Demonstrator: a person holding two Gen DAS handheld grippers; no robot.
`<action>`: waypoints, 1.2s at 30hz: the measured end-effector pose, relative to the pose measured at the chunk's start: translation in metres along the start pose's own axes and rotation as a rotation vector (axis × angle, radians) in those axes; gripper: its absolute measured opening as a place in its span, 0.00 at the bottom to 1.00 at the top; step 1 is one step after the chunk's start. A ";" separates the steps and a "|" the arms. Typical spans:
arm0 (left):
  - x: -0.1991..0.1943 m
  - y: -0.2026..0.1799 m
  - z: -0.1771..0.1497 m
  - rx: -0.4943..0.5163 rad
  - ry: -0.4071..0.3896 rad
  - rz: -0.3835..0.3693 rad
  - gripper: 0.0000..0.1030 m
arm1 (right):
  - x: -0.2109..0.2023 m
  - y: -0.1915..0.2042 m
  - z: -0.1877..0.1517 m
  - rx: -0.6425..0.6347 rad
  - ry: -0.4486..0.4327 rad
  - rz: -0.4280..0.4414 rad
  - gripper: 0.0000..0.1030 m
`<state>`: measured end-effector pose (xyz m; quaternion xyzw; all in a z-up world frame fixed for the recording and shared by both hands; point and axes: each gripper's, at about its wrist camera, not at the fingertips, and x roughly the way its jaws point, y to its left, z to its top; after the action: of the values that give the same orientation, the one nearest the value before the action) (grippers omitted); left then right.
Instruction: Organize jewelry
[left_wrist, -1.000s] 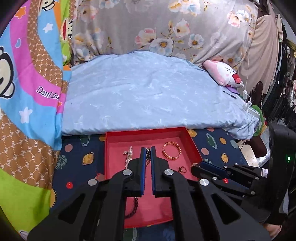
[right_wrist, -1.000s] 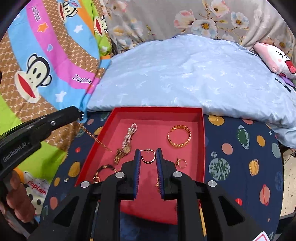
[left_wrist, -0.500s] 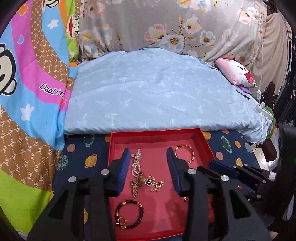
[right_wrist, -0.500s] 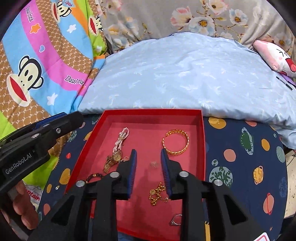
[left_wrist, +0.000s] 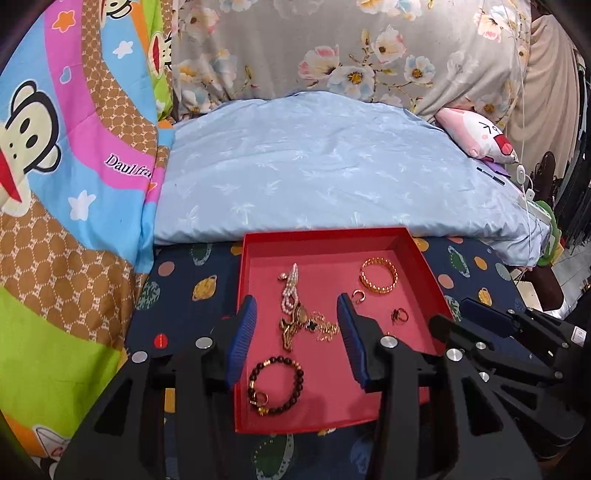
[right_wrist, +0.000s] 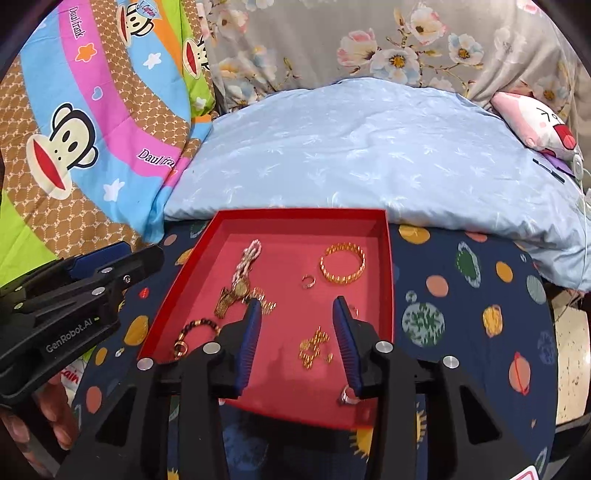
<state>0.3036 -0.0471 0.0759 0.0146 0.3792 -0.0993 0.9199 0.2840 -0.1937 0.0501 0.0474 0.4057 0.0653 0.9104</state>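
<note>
A red tray (left_wrist: 332, 236) (right_wrist: 295, 216) lies on the dark planet-print sheet and holds jewelry. In it are a gold bangle (left_wrist: 378, 276) (right_wrist: 342, 263), a pearl strand (left_wrist: 290, 286) (right_wrist: 248, 260), a tangled gold chain (left_wrist: 312, 326), a dark bead bracelet (left_wrist: 276, 384) (right_wrist: 195, 334), a gold hoop earring (left_wrist: 358, 296) (right_wrist: 308, 281), a ring (left_wrist: 399, 315) and a small gold chain (right_wrist: 314, 347). My left gripper (left_wrist: 296, 336) is open and empty above the tray's middle. My right gripper (right_wrist: 297, 339) is open and empty above the small gold chain.
A light blue pillow (left_wrist: 325, 173) lies right behind the tray. A bright monkey-print quilt (left_wrist: 66, 166) rises on the left. A pink plush toy (left_wrist: 476, 136) and white cables sit at the far right. A floral cloth covers the back.
Both grippers opened from shut and drew back and up from the tray. The left let go of a gold chain, now tangled beside the pearl strand; the hoop earring lies by the bangle.
</note>
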 end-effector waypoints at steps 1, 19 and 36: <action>-0.003 0.001 -0.004 -0.004 0.002 0.003 0.42 | -0.003 0.001 -0.005 0.004 -0.002 -0.003 0.41; -0.045 0.001 -0.074 -0.049 0.056 0.043 0.43 | -0.060 0.024 -0.077 0.063 -0.012 -0.030 0.50; -0.062 -0.010 -0.124 -0.040 0.102 0.068 0.46 | -0.083 0.028 -0.126 0.102 -0.008 -0.099 0.62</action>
<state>0.1720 -0.0335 0.0314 0.0143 0.4266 -0.0596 0.9024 0.1327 -0.1746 0.0312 0.0739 0.4068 -0.0006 0.9105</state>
